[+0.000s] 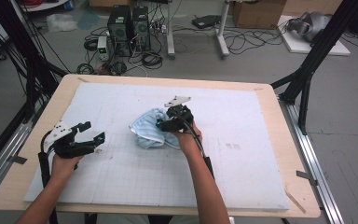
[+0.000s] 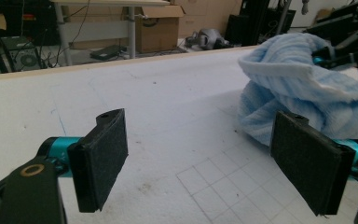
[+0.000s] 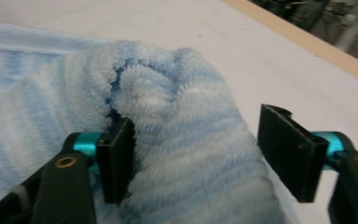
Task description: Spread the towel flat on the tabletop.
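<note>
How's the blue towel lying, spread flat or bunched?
Bunched. The blue towel sits in a crumpled heap mid-table, folds doubled over; a thick fold lies between the right gripper's jaws.

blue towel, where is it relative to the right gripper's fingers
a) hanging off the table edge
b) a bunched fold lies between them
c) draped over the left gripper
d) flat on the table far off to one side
b: in the right gripper view a bunched fold of the blue towel lies between the right gripper fingers, with a gap at one pad.
</note>
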Available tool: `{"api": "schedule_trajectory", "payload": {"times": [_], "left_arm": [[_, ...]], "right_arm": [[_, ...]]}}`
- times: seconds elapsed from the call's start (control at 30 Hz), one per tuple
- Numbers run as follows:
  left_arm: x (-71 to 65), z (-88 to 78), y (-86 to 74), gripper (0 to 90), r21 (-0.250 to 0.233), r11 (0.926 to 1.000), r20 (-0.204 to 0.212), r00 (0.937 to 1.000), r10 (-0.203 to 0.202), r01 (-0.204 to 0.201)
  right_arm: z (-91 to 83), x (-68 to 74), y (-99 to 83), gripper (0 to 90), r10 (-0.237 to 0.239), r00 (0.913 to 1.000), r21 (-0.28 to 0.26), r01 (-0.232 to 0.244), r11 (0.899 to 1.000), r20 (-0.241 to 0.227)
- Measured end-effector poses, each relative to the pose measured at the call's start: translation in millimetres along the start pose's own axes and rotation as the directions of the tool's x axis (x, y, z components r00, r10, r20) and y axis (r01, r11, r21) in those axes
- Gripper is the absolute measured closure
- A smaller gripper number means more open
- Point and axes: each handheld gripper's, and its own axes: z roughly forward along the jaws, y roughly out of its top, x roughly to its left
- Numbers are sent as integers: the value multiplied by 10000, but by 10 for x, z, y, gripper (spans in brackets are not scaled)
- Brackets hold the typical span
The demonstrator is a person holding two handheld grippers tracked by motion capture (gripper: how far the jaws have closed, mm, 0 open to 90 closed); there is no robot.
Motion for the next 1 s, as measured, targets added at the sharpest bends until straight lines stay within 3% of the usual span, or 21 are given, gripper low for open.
{"api": "schedule_trajectory", "payload": {"times": [0.07, 0.13, 0.17, 0.2, 0.27, 0.3, 0.43, 0.6, 0.7, 0.8, 0.87, 0.93, 0.97, 1.0], "left_arm": [[0, -4, 2, 197, -29, 10000, -40, 10000, -11, 11], [3, -5, 2, 197, -33, 10000, -36, 10000, -23, 22], [7, -8, 1, 197, -32, 10000, -45, 10000, -53, 53], [9, -7, 0, 197, -48, 10000, -47, 10000, -84, 84], [14, -5, -2, 197, -11, 10000, -41, 10000, -74, 74], [14, -6, -1, 197, 7, 10000, -40, 10000, -66, 66], [14, -6, -5, 197, -4, 9999, -64, 9999, -129, 129], [15, -12, -6, 202, 68, 9999, -15, 10000, -93, 93], [9, -6, -8, 218, 120, 9999, 50, 9999, -112, 111], [-2, 8, -10, 220, 130, 9999, 78, 9999, -114, 113], [-5, 13, -8, 224, 104, 9999, 103, 9999, -130, 129], [-8, 15, -6, 226, 101, 9998, 123, 9998, -147, 146], [-12, 18, -6, 241, 78, 9999, 150, 9998, -137, 136], [-15, 20, -6, 242, 71, 9999, 157, 9998, -142, 141]], "right_arm": [[50, -13, 36, 275, 130, 9990, 307, -144, 9994, 438], [44, -19, 52, 275, 286, 9980, 7, -287, 9996, 570], [24, -39, 64, 275, 767, 9966, -561, -749, 9956, 306], [9, -71, 96, 275, 1510, 9866, -1212, -1575, 9800, -611], [20, -61, 125, 275, 1336, 9890, -995, -1394, 9852, -636], [12, -23, 168, 275, 699, 9969, -745, -724, 9946, -355], [-148, -39, 199, 279, 873, 9952, -1315, -925, 9870, -445], [-365, -82, 154, 330, 514, 9977, -1452, -572, 9877, -432], [-591, -104, -42, 427, 398, 9981, -1497, -464, 9876, -464], [-716, -91, -312, 506, 242, 9988, -985, -283, 9947, -427], [-725, -66, -471, 524, 198, 9972, -598, -242, 9979, -726], [-715, -44, -520, 526, 244, 9960, -462, -285, 9985, -862], [-645, 40, -628, 526, 143, 9884, -130, -165, 9998, -1511], [-611, 75, -647, 522, 100, 9865, -33, -107, 9999, -1633]]}}
